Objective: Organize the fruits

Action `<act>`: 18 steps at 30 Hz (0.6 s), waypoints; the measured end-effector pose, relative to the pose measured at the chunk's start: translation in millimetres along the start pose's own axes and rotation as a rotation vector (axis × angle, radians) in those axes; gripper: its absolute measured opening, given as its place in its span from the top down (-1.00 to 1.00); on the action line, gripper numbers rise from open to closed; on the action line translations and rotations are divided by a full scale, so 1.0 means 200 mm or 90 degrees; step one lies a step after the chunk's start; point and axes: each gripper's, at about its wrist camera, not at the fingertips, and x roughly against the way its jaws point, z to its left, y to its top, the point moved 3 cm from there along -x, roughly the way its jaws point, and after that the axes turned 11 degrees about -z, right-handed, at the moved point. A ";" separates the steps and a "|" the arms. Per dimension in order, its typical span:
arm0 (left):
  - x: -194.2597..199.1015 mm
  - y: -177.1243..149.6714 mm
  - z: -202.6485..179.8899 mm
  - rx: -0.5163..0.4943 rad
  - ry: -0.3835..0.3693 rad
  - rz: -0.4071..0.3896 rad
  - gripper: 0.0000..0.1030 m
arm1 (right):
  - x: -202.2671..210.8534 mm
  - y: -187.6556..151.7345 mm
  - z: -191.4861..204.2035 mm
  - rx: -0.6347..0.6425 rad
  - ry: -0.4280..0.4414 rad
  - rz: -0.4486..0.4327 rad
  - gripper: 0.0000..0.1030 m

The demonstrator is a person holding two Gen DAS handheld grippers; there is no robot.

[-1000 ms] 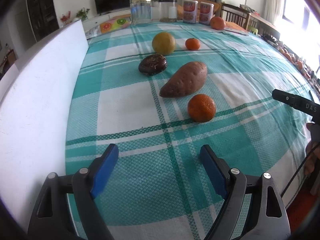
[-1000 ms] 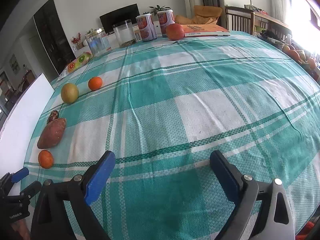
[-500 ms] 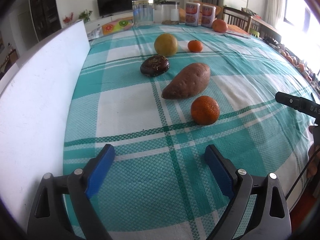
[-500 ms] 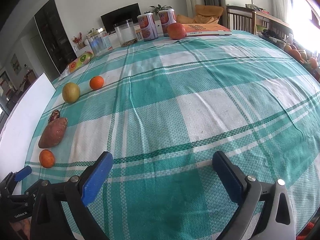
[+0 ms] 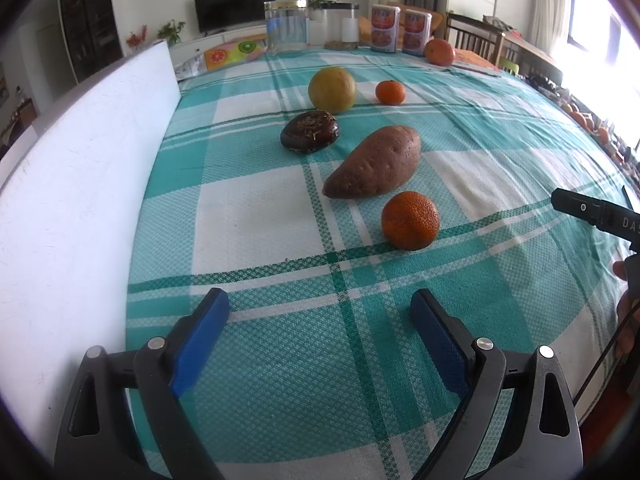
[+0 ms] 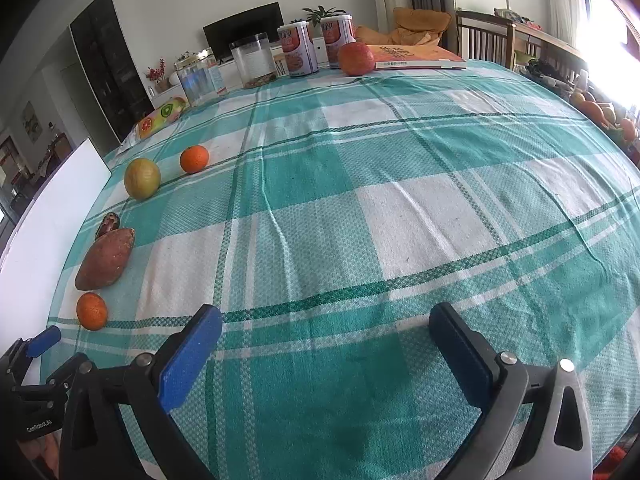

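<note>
Sweet potato [image 6: 105, 259] hides most of dark fruit [image 6: 108, 224]; can [image 5: 385, 29] labels blurred.

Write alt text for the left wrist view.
An open, empty left hand-held gripper with blue pads hovers over a teal-and-white checked tablecloth. Ahead lie a small orange mandarin, a reddish-brown sweet potato, a dark brown wrinkled fruit, a yellow-green round fruit and a second small mandarin. A white board borders the left.
</note>
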 end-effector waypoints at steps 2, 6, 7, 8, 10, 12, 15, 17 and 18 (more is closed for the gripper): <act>0.00 0.00 0.00 0.000 0.000 0.000 -0.82 | 0.01 -0.02 0.01 0.011 -0.006 0.005 -1.00; 0.00 0.00 0.00 0.001 -0.003 0.000 -0.82 | 0.06 -0.07 0.08 0.068 -0.024 0.045 -0.99; 0.00 0.00 0.00 0.001 -0.003 0.000 -0.82 | 0.09 -0.07 0.10 0.071 -0.011 0.051 -0.99; 0.00 0.00 0.00 0.001 -0.003 0.000 -0.82 | 0.13 -0.05 0.12 0.072 0.001 0.042 -0.99; 0.00 0.00 0.00 0.001 -0.003 0.000 -0.82 | 0.26 0.00 0.14 0.072 0.016 -0.010 -0.99; 0.00 0.00 0.00 0.001 -0.003 -0.001 -0.82 | 0.34 0.02 0.15 0.065 0.031 -0.044 -0.99; 0.00 0.00 0.00 0.001 -0.004 -0.001 -0.82 | 0.37 0.01 0.11 0.036 0.035 -0.055 -0.99; 0.00 0.00 0.00 0.001 -0.003 0.000 -0.82 | 0.33 -0.01 0.06 0.005 0.029 -0.052 -0.99; 0.00 0.00 0.00 0.001 -0.004 -0.001 -0.82 | 0.30 -0.03 0.03 -0.013 0.022 -0.047 -0.99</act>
